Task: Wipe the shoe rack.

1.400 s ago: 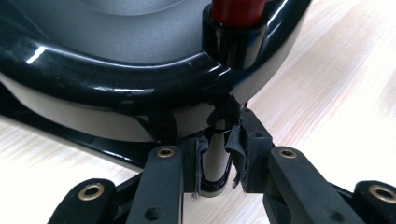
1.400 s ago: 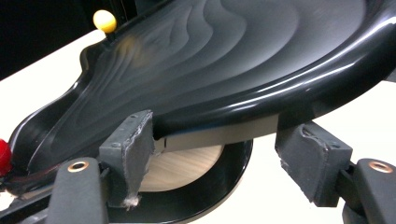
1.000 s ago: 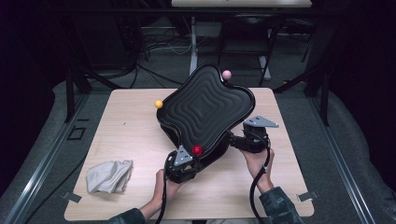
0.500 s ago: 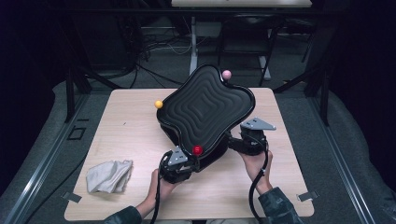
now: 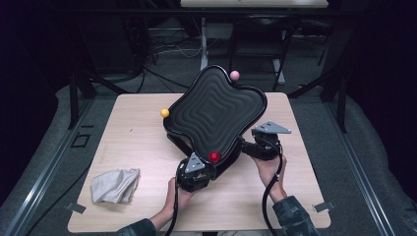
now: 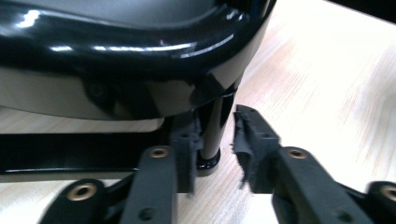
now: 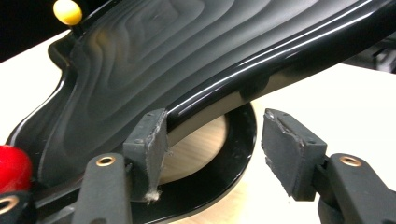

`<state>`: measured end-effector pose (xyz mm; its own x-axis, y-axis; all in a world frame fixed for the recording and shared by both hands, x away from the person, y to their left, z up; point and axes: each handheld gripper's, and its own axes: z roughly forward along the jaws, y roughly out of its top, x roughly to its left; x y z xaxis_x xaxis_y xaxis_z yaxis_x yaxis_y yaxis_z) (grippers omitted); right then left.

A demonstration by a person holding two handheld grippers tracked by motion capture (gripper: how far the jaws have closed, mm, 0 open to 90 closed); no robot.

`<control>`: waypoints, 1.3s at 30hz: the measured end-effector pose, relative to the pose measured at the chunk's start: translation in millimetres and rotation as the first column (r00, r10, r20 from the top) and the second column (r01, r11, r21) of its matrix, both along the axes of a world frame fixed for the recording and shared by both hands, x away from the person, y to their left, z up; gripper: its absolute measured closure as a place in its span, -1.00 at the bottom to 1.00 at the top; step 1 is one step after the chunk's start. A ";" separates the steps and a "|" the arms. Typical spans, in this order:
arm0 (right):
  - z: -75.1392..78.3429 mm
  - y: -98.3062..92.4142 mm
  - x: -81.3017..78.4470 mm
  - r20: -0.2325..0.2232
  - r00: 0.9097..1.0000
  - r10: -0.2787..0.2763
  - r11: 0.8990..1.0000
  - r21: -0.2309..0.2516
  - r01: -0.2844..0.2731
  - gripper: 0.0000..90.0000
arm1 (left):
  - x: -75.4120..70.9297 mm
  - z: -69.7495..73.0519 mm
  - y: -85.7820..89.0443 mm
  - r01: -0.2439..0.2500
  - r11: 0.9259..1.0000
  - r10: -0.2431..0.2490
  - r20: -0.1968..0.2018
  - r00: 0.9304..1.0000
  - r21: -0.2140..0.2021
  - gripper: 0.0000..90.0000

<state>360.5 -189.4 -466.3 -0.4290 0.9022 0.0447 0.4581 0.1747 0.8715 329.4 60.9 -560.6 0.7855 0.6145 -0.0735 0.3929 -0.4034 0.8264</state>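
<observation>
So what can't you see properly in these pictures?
- High view: the left gripper jaws, tucked under the black tray.
- Left gripper view: the tray's top, cut off by the edge.
- Right gripper view: the red ball, cut by the left edge.
- High view: the cloth, too small to tell what kind.

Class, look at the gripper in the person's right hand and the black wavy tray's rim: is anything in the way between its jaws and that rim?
Nothing visible blocks it. The right gripper has its jaws open around the black tray's rim; one pad is already at the edge, the other stands apart over the table. Its jaws have just been closing.
</observation>
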 end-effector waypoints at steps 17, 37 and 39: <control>17.9 30.1 -45.6 -0.016 0.983 0.181 0.984 0.011 -0.180 -0.30 | 37.7 9.4 79.4 -0.252 0.967 0.253 -0.040 0.967 0.040 -0.26; -3.4 82.3 -40.9 -0.100 0.954 0.283 0.956 -0.049 -0.289 -0.28 | 113.2 7.1 116.8 -0.423 0.903 0.426 -0.024 0.905 0.071 -0.65; -4.8 83.9 -39.8 -0.099 0.955 0.281 0.956 -0.054 -0.287 -0.24 | 119.6 5.8 118.2 -0.430 0.899 0.433 -0.018 0.901 0.080 -0.61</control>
<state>320.6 -105.5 -471.1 -0.6648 0.7461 0.0376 0.4563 0.3657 0.8112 449.1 179.0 -554.8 0.4398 0.8972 -0.0387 0.5699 -0.2456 0.7841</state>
